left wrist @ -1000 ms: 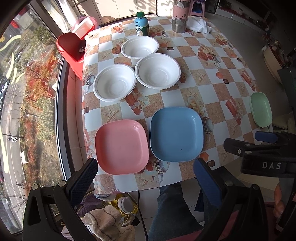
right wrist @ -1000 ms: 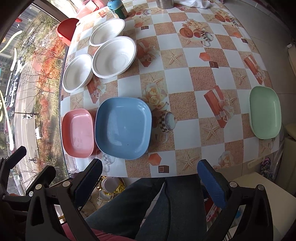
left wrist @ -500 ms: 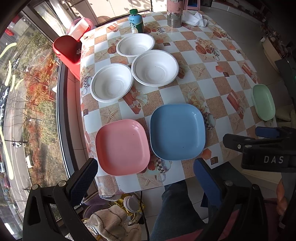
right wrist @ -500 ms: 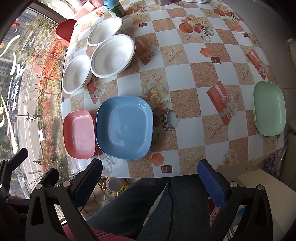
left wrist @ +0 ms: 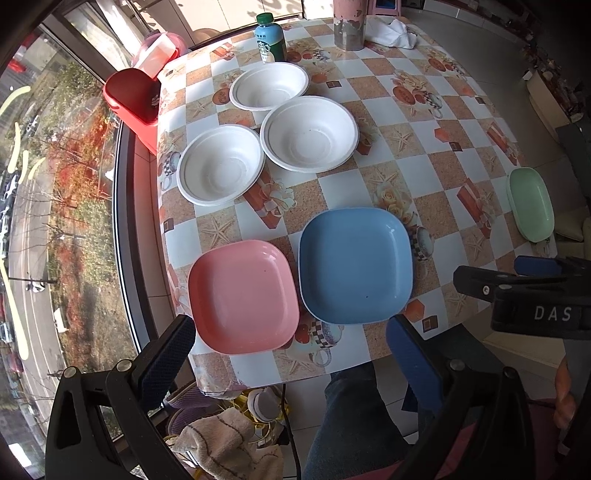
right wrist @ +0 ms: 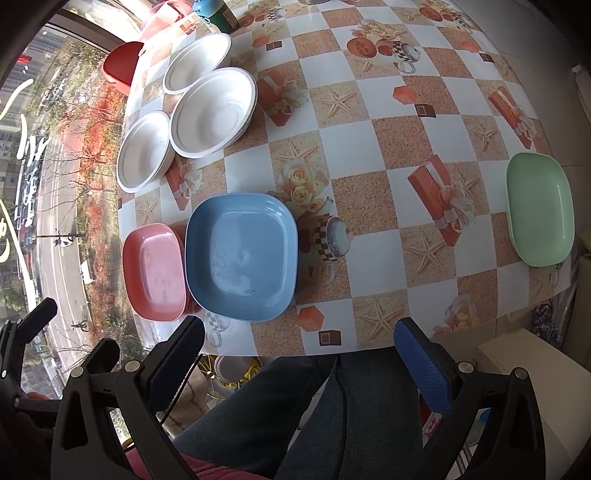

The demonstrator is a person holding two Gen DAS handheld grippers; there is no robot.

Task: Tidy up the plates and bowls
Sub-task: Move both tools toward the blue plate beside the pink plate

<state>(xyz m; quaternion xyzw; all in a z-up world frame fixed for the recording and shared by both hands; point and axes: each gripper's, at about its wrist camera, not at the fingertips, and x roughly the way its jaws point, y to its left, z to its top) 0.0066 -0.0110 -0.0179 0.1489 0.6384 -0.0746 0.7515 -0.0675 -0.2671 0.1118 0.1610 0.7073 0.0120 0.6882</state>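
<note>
A pink plate and a blue plate lie side by side at the table's near edge. A green plate lies at the right edge. Three white bowls sit apart at the far left; they also show in the right wrist view. My left gripper is open and empty above the near edge, before the pink and blue plates. My right gripper is open and empty, off the near edge.
A green-capped bottle, a metal tumbler and a white cloth stand at the far edge of the checked table. A red bin sits off the left side by the window. My legs are below.
Both grippers have moved forward and lower toward the table, so the plates look closer. Nothing on the table has moved.
</note>
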